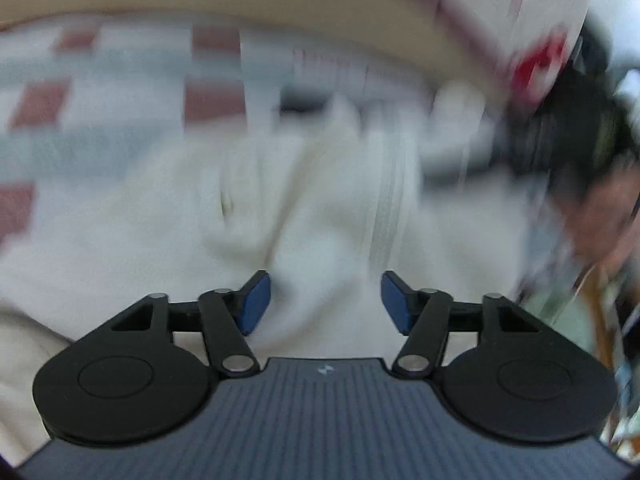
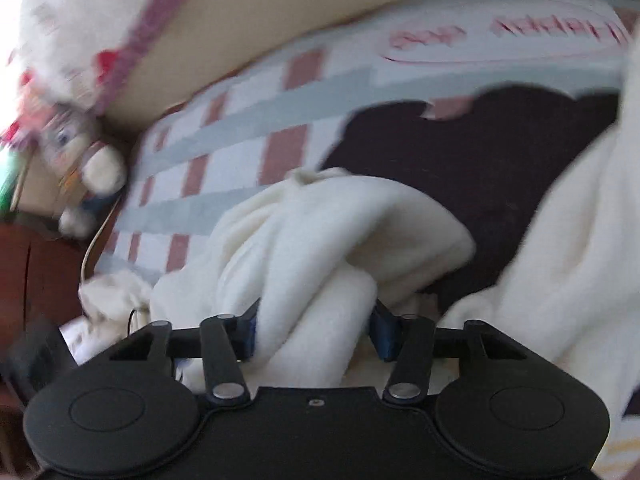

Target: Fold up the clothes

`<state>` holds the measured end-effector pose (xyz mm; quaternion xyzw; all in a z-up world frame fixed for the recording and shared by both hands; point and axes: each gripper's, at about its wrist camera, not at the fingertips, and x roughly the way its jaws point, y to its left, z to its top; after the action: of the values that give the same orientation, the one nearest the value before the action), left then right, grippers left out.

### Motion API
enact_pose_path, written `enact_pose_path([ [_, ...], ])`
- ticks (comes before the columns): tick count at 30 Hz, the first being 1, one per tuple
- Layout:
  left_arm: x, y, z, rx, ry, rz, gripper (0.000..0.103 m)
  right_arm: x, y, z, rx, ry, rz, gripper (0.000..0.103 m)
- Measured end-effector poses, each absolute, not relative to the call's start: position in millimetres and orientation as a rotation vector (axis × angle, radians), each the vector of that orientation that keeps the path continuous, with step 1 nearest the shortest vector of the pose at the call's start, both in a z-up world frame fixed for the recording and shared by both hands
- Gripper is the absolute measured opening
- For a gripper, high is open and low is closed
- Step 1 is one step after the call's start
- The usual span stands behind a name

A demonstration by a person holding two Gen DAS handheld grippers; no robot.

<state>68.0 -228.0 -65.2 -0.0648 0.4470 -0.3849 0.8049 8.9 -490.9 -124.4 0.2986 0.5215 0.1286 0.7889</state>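
A cream fleece garment [image 1: 312, 200] lies rumpled on a checked bedsheet [image 1: 120, 92]; the left wrist view is blurred by motion. My left gripper [image 1: 325, 304] is open just above the garment, its blue pads [image 1: 256, 304] holding nothing. In the right wrist view the same cream garment [image 2: 320, 248] bunches up between the jaws of my right gripper [image 2: 314, 332], which stand wide apart with cloth filling the gap. A dark brown garment [image 2: 480, 168] lies behind it on the sheet [image 2: 240, 128].
A white stuffed toy with red trim [image 1: 532, 40] sits at the bed's head against a beige wall; it also shows in the right wrist view [image 2: 80, 60]. A person's head [image 1: 592, 184] is at the right. A small plush [image 2: 88, 168] and wooden furniture [image 2: 40, 272] are at the left.
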Motion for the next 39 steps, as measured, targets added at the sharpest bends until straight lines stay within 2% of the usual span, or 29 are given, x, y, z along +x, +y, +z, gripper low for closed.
enact_pose_path([
  [2,72.3,-206.8,-39.0,-0.212,0.789,-0.823,0.060,-14.2,-474.0,-113.5,0.541,1.068,0.376,0.049],
  [9,103.2,-238.1,-53.9,-0.017,0.863,-0.758,0.060,-84.5,-417.6,-114.9,0.214,1.136,0.756,0.049],
  [14,115.2,-267.3,-75.3,0.030,0.953,-0.757,0.062,-86.7,-436.4,-131.2,0.386,1.151,0.694,0.049],
  [16,120.4,-277.4,-80.3,0.016,0.973,-0.773,0.072,-87.0,-442.9,-132.2,0.432,1.149,0.675,0.049],
  [19,135.4,-295.4,-87.5,0.063,0.994,-0.766,0.077,-87.2,-448.3,-132.1,0.475,1.143,0.658,0.050],
  [23,172.2,-317.4,-117.3,0.014,1.246,-0.839,0.077,-82.6,-458.4,-134.8,0.577,1.152,0.599,0.063],
  [24,176.3,-321.4,-126.5,-0.002,1.313,-0.868,0.071,-81.6,-462.3,-133.8,0.599,1.147,0.559,0.066],
  [25,174.1,-325.4,-131.5,0.025,1.343,-0.883,0.060,-80.7,-466.3,-132.9,0.621,1.141,0.520,0.070],
  [26,166.7,-328.4,-130.8,0.079,1.324,-0.888,0.055,-79.7,-469.8,-131.4,0.639,1.130,0.486,0.070],
  [28,152.9,-333.1,-127.8,0.174,1.288,-0.893,0.028,-80.0,-478.5,-128.9,0.680,1.098,0.462,0.071],
  [31,143.8,-325.2,-103.9,0.172,1.212,-0.834,0.014,-79.2,-489.8,-125.6,0.724,1.055,0.412,0.071],
  [33,134.5,-312.6,-75.3,0.197,1.052,-0.762,0.014,-78.1,-488.9,-116.4,0.683,0.980,0.344,0.063],
  [34,128.1,-301.7,-58.7,0.197,0.969,-0.716,0.014,-75.7,-486.0,-109.0,0.627,0.946,0.307,0.049],
  [39,73.5,-206.9,19.2,0.010,0.676,-0.452,0.014,-69.8,-448.1,-65.0,0.456,0.807,0.260,0.046],
])
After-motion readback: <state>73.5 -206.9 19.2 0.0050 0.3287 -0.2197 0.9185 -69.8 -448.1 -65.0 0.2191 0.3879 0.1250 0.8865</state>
